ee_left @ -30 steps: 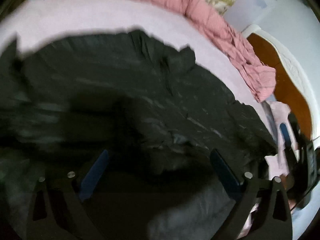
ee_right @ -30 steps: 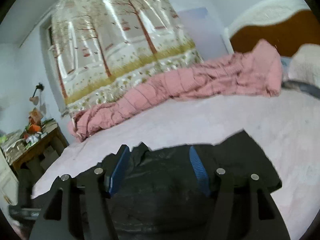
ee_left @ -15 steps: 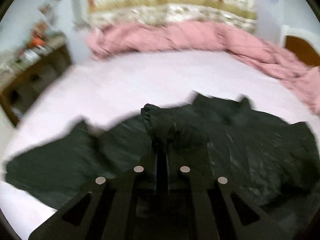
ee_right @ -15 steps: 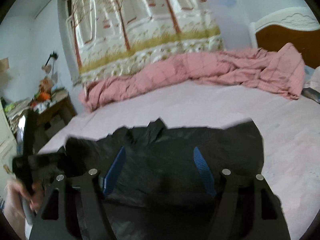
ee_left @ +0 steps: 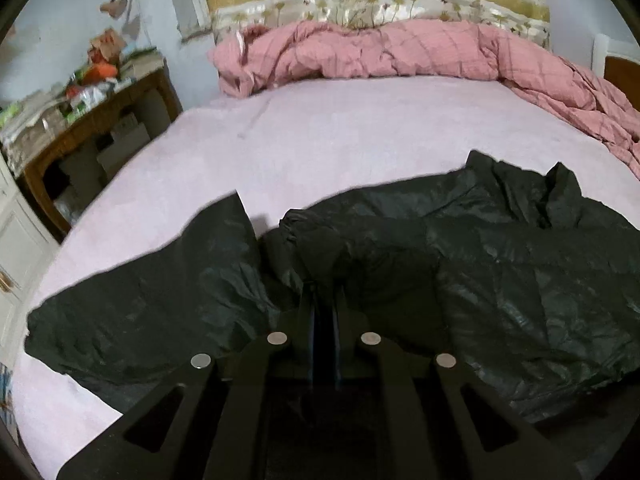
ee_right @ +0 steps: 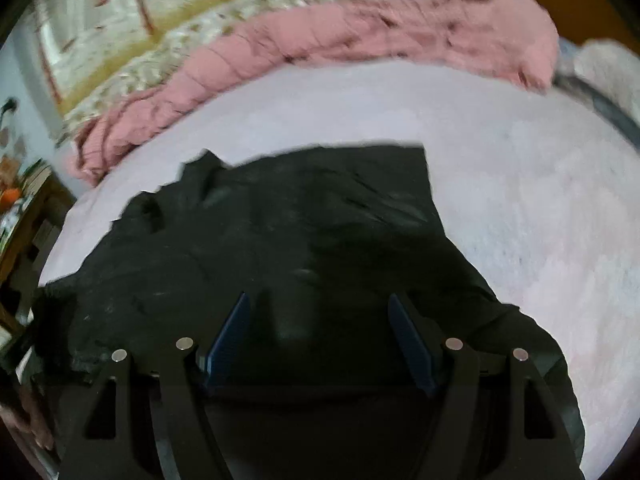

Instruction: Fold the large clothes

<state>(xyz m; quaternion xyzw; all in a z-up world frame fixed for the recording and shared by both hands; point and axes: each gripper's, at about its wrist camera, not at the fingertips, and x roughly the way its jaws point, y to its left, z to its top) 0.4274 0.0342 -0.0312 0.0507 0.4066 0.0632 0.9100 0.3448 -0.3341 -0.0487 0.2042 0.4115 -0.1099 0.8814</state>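
Across the pale lilac bed sheet lies the large black, slightly glossy crinkled garment, its long axis running side to side in front of both tools, with one flat rectangular flap reaching out to the left. The left gripper has its fingers pressed together on a bunched ridge of that black cloth near the garment's middle, the fabric rising in a dark hump just ahead of the tips. The right gripper has just been opening and stands spread wide, its blue pads hanging over the nearer part of the black garment with cloth showing between them but no visible pinch. By my reading, the coming fold turns on the left tool's pinch, since that side already has the cloth while the right one is only poised above it. No brand, label or legible writing shows on the garment; the rumpled pink checked quilt along the far edge carries none either.
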